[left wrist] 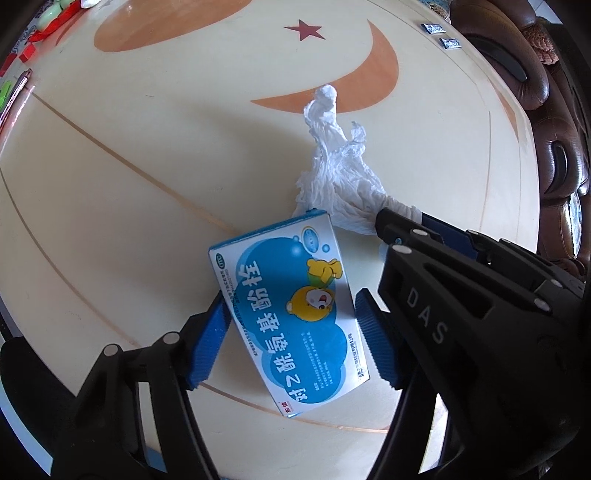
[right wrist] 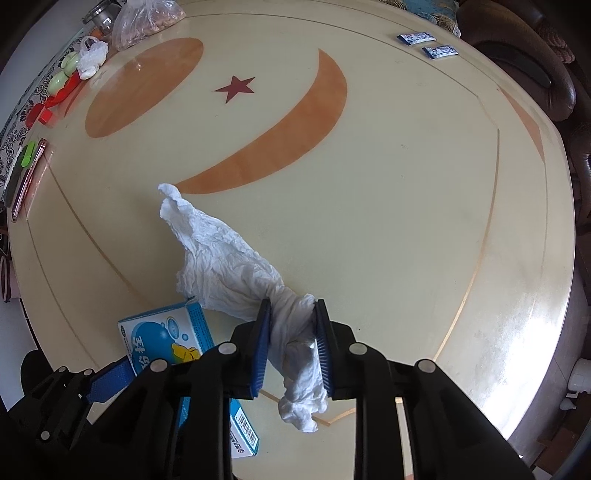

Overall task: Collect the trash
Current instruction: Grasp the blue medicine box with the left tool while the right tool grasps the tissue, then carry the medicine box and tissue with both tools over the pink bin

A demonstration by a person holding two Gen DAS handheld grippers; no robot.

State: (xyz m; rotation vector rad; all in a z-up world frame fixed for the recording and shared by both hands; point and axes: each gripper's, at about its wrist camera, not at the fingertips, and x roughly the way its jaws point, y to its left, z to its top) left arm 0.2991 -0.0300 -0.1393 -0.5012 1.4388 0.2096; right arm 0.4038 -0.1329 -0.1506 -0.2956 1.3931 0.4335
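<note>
Where tissue point(right wrist: 229, 266) touches box point(left wrist: 288, 314), sachets point(right wrist: 428, 42) beyond.

box point(right wrist: 166, 328): lower half tucked behind the right claw's point(right wrist: 292, 345) arm
small print on box point(left wrist: 314, 354): too fine to read
tissue point(left wrist: 343, 166): near end lost behind the right claw in the left view
packets point(right wrist: 415, 37): print too small to tell

We count one box point(left wrist: 286, 317), one crumpled tissue point(right wrist: 229, 266) and two blue sachets point(right wrist: 415, 37) on one table point(right wrist: 406, 221). We also see two grippers point(left wrist: 291, 332), one phone point(right wrist: 27, 177), one clear bag point(right wrist: 147, 18) and one white bag point(right wrist: 90, 57).
</note>
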